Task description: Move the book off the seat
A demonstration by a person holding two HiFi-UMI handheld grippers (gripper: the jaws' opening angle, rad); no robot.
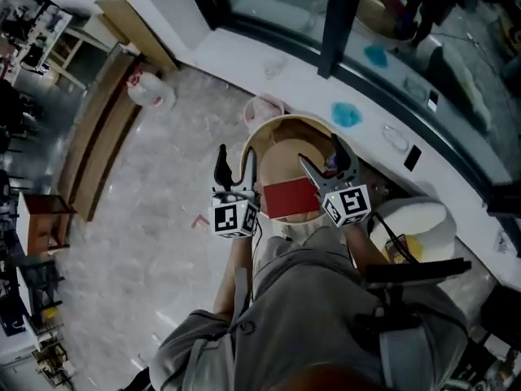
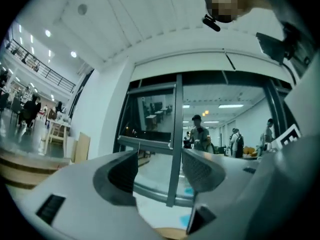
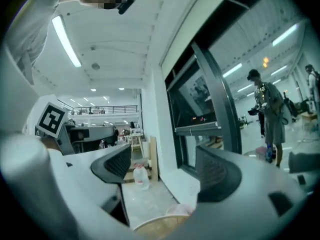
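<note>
Grey clothing (image 1: 309,300) of the person fills the near part of the head view. Just beyond it, the left tongs (image 1: 236,168) and right tongs (image 1: 324,160) are held above the round wooden seat (image 1: 273,133). The red book (image 1: 289,199) lies flat on the near part of that seat, between the two in the picture and touched by neither.

From the left gripper view, the left tongs stand wide with nothing between them. Only a far window frame (image 2: 175,134) shows through the gap, with a sliver of seat rim at the bottom edge. The book is out of sight.

From the right gripper view, the right tongs are likewise wide and empty. A water jug (image 3: 141,176) stands on the far floor, and the seat rim lies low in the picture.

Reaching has not yet begun, I judge. Both tongs should tip downward first, so the book comes into their own views. A thin flat book gives little to bite, so approach one edge low, slip one jaw beneath and close squarely before lifting.
</note>
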